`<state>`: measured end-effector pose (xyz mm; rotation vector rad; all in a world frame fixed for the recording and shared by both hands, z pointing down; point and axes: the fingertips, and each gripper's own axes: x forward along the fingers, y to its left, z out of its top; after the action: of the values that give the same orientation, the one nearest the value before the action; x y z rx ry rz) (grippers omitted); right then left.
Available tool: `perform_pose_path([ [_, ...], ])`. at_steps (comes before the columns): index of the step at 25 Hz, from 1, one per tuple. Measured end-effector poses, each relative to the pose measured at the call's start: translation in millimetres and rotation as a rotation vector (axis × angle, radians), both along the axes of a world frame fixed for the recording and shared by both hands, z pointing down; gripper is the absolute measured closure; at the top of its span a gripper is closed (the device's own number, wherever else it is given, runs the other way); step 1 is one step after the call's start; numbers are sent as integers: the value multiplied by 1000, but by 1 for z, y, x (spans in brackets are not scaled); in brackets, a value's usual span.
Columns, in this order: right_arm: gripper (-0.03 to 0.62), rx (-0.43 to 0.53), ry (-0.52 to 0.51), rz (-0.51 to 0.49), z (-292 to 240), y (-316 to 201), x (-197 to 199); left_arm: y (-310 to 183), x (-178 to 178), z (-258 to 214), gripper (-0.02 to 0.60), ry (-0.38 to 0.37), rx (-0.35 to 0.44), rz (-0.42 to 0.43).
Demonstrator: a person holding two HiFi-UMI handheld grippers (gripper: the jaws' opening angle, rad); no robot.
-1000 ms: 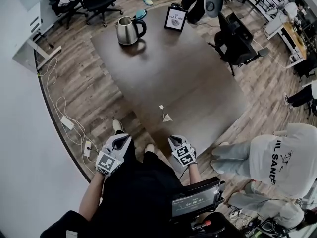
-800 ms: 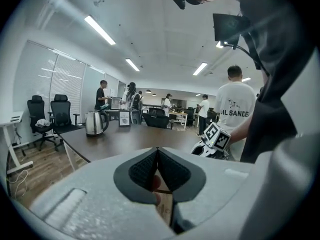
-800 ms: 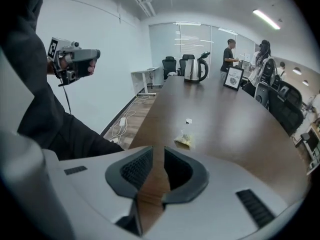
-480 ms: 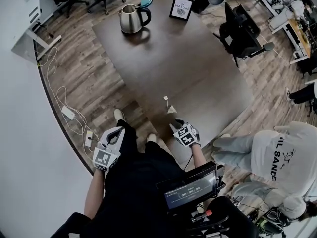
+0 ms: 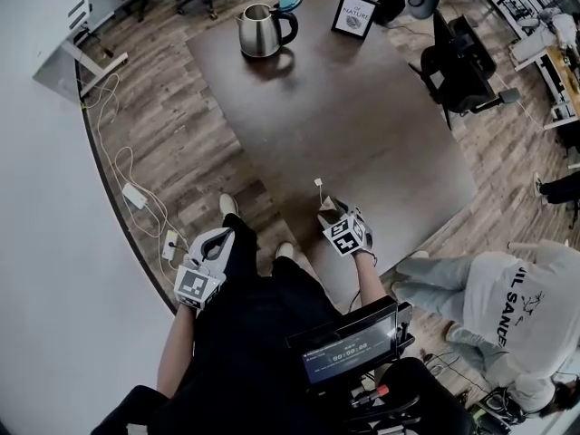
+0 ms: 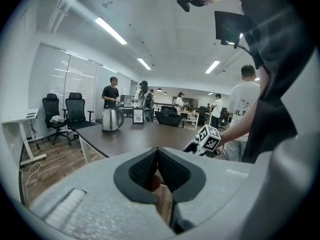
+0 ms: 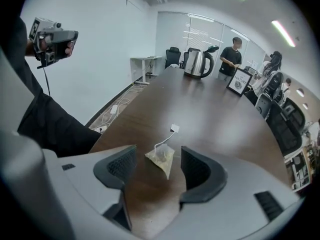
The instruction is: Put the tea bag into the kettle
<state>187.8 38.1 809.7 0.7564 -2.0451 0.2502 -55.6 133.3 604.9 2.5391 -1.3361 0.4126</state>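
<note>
Right gripper has moved forward over the tabletop's near edge since a second ago. Its jaws have just opened wide and straddle the one tea bag without pressing it, with the string tag just beyond; the left gripper hangs off the near-left side, jaws closed on nothing. Far edge: one steel kettle near the left corner, and right of it one framed sign reading "NATURE".
</note>
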Motion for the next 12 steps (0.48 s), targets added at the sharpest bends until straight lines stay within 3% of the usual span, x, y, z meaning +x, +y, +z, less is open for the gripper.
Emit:
perform_pose_path([
  [12, 327, -102, 26, 48, 37, -15, 2, -2, -17, -1, 578, -16, -12, -45],
])
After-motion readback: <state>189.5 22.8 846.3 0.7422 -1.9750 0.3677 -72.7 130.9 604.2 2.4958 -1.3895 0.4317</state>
